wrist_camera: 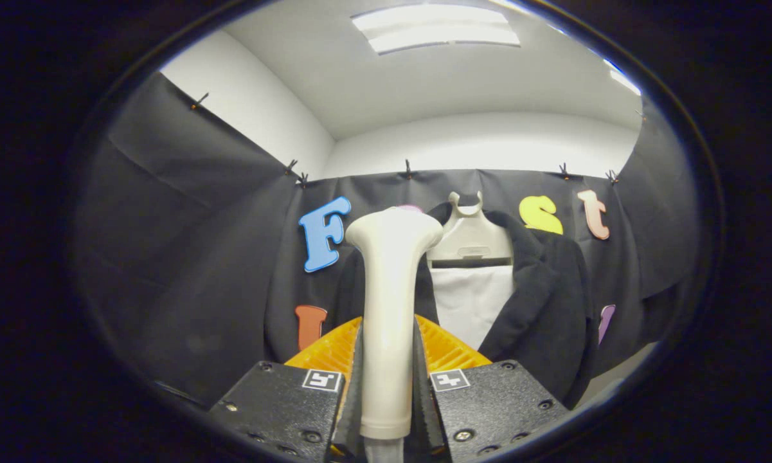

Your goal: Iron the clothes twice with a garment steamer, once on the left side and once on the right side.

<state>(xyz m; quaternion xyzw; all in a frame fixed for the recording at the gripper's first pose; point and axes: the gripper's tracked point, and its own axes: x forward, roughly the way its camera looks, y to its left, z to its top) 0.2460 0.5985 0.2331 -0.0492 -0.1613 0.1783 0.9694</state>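
**Steamer gripped upright, jacket hanging beyond**

Nearest to you, your tool is pinching the garment steamer: both fingers press on the sides of its pale handle, one on the left and one on the right, with no gap showing between them and the plastic. The handle stands upright between the fingers, narrow where you hold it and widening towards its rounded head at the top. A stub of hose or cord leaves the bottom end of the handle, just below the grip.

Beyond the fingers, to the right of the steamer's head, hangs the dark jacket. It sits on a pale hanger, whose hook rises above the collar. The jacket's front is open, and a white shirt panel shows between the lapels. The steamer's head overlaps the jacket's left side in your view; you cannot tell whether it touches the cloth.

Behind the jacket, the black cloth wall runs across the far side of the booth and wraps round on the left and right. Above it are the white wall and the ceiling light.
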